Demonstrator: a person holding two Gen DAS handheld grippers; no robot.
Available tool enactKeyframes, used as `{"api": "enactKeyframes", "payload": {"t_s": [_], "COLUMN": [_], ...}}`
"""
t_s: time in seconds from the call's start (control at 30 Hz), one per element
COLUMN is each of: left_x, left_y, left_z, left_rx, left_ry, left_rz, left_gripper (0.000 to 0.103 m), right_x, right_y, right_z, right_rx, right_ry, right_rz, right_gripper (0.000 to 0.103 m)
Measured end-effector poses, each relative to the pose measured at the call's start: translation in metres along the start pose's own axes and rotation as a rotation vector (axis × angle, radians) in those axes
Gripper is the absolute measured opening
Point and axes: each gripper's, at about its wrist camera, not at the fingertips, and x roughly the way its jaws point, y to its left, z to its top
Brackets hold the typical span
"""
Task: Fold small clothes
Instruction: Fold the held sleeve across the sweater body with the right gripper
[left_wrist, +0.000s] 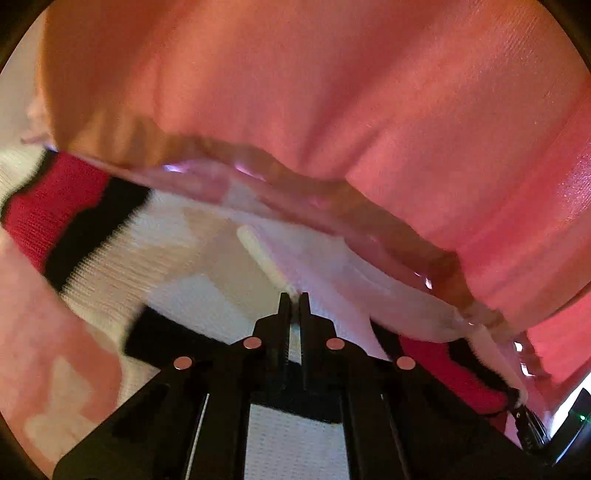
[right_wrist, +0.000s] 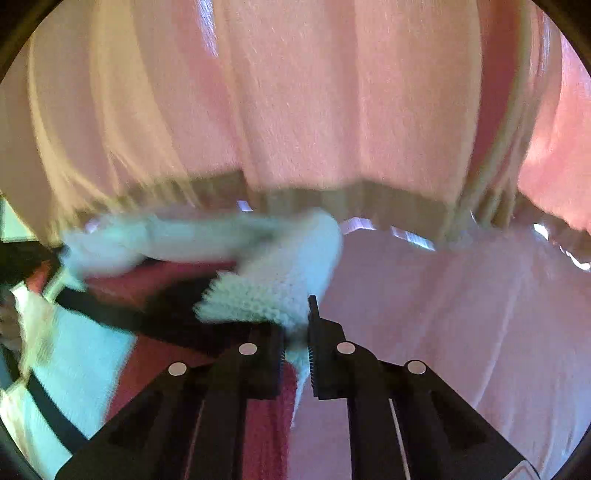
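Observation:
A small knitted garment, white with red and black stripes (left_wrist: 110, 251), is held up between both grippers. My left gripper (left_wrist: 294, 301) is shut on a white edge of the garment, which runs up and left from the fingertips. My right gripper (right_wrist: 297, 325) is shut on a white ribbed edge of the same garment (right_wrist: 273, 280); its red and black stripes (right_wrist: 155, 306) hang to the left. The view is blurred.
A pink cloth surface (left_wrist: 332, 81) fills the top of the left wrist view and shows in the right wrist view (right_wrist: 295, 110) with a darker hem band (right_wrist: 388, 203). Pale pink fabric (right_wrist: 461, 314) lies to the right. Part of the other gripper (left_wrist: 532, 424) shows at the lower right.

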Motion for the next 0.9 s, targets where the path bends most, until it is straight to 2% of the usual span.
{"api": "enactKeyframes", "payload": {"t_s": [0.03, 0.1, 0.17, 0.23, 0.27, 0.3, 0.37, 0.4, 0.43, 0.47, 0.5, 0.53, 0.6, 0.67, 0.7, 0.73, 0.77, 0.83, 0.9], "left_x": [0.007, 0.028, 0.041, 0.040, 0.039, 0.039, 0.039, 0.041, 0.041, 0.042, 0.042, 0.041, 0.039, 0.041, 0.042, 0.042, 0.042, 0.043, 0.044], "left_y": [0.005, 0.018, 0.024, 0.017, 0.013, 0.011, 0.014, 0.014, 0.015, 0.015, 0.014, 0.014, 0.015, 0.016, 0.016, 0.017, 0.017, 0.016, 0.015], "left_z": [-0.003, -0.018, -0.031, -0.033, -0.030, -0.030, -0.029, -0.029, -0.030, -0.030, -0.029, -0.028, -0.030, -0.032, -0.031, -0.031, -0.030, -0.029, -0.028], "left_rx": [0.004, -0.018, -0.025, 0.014, 0.023, 0.017, -0.001, -0.004, -0.004, 0.000, 0.005, 0.008, 0.009, 0.010, 0.010, 0.008, 0.007, 0.007, 0.006], "left_ry": [0.021, 0.119, 0.165, 0.151, 0.147, 0.145, 0.151, 0.156, 0.156, 0.156, 0.154, 0.154, 0.157, 0.160, 0.161, 0.163, 0.164, 0.161, 0.157], "left_rz": [0.014, 0.045, 0.075, 0.093, 0.088, 0.083, 0.086, 0.090, 0.097, 0.101, 0.104, 0.107, 0.108, 0.106, 0.102, 0.097, 0.093, 0.093, 0.096], "left_gripper": [0.004, 0.004, 0.004, 0.004, 0.004, 0.004, 0.006, 0.007, 0.007, 0.007, 0.007, 0.007, 0.008, 0.008, 0.008, 0.009, 0.009, 0.009, 0.010], "right_x": [0.023, 0.045, 0.039, 0.029, 0.024, 0.011, -0.015, -0.032, -0.042, -0.045, -0.039, -0.027, 0.011, 0.042, 0.060, 0.068, 0.065, 0.051, 0.037], "right_y": [-0.007, -0.017, -0.018, -0.024, -0.026, -0.025, -0.023, -0.021, -0.019, -0.015, -0.007, 0.000, 0.011, 0.010, -0.002, -0.016, -0.027, -0.029, -0.012], "right_z": [-0.013, -0.031, -0.028, -0.025, -0.025, -0.024, -0.014, -0.005, 0.003, 0.010, 0.017, 0.020, 0.018, 0.007, -0.003, -0.009, -0.010, -0.004, 0.002], "right_rx": [0.002, 0.008, -0.006, 0.053, 0.061, 0.056, 0.041, 0.060, 0.086, 0.104, 0.112, 0.112, 0.110, 0.103, 0.108, 0.138, 0.197, 0.240, 0.168], "right_ry": [0.096, 0.174, 0.172, 0.217, 0.228, 0.225, 0.161, 0.096, 0.050, 0.025, 0.026, 0.048, 0.133, 0.192, 0.235, 0.247, 0.234, 0.218, 0.176], "right_rz": [-0.021, -0.045, -0.043, 0.016, 0.016, 0.002, -0.012, 0.007, 0.053, 0.105, 0.155, 0.187, 0.210, 0.136, 0.047, 0.028, 0.062, 0.046, 0.046], "right_gripper": [0.009, 0.010, 0.011, 0.019, 0.021, 0.022, 0.024, 0.031, 0.031, 0.030, 0.022, 0.010, 0.000, 0.000, 0.000, 0.000, 0.000, 0.000, 0.000]}}
